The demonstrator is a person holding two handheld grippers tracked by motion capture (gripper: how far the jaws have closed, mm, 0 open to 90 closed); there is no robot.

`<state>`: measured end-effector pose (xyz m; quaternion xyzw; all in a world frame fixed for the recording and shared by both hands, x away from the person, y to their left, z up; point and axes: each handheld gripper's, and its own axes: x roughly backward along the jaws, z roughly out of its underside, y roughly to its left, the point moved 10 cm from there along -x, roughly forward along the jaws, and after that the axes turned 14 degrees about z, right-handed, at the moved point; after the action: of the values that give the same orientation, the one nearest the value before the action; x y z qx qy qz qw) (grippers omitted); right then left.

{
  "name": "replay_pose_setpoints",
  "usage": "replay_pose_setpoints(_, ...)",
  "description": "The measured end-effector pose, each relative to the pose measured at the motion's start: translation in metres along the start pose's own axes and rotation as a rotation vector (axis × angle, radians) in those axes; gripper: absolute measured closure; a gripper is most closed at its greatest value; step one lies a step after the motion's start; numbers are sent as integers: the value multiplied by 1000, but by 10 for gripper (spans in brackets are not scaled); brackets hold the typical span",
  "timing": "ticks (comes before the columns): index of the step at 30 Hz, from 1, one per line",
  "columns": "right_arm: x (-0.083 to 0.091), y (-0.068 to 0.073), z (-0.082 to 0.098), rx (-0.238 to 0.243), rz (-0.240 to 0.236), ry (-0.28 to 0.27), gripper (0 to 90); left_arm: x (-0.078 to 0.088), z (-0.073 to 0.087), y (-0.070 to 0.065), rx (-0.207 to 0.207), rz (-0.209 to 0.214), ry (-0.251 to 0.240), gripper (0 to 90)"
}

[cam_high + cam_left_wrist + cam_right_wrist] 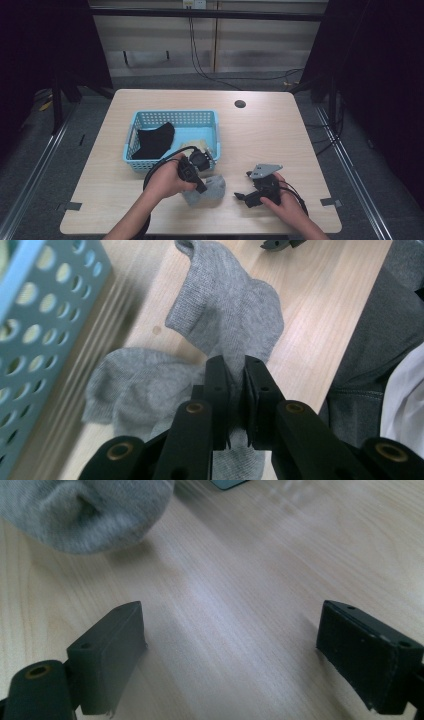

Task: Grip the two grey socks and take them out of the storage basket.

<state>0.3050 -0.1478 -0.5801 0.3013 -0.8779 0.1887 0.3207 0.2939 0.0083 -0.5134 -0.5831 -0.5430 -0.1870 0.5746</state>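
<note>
Just in front of the basket (172, 120), the left gripper (235, 375) pinches a grey sock (225, 315) against the table (270, 130). The right gripper (230, 645) rests nearby, jaws spread wide around nothing.

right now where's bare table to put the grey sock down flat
Free: the wide right half of the table, between the blue basket and the right edge, short of the round hole; also the strip left of the basket. Crowded: the near edge, where the left claw pinches the grey sock beside the open right claw.
</note>
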Motion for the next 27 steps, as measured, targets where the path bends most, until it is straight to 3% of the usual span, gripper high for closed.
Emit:
replay_pose_setpoints(15, 0, 0, 0, 0, 1, 1, 115, -12, 5, 11, 9, -11, 3, 794)
replay_pose_setpoints(21, 0, 0, 0, -3, -4, 0, 118, -9, 6, 13, 45, -17, -60, 490)
replay_pose_setpoints(27, 0, 0, 0, -5, -4, 0, 118, 1, 11, 15, 52, -46, -106, 356)
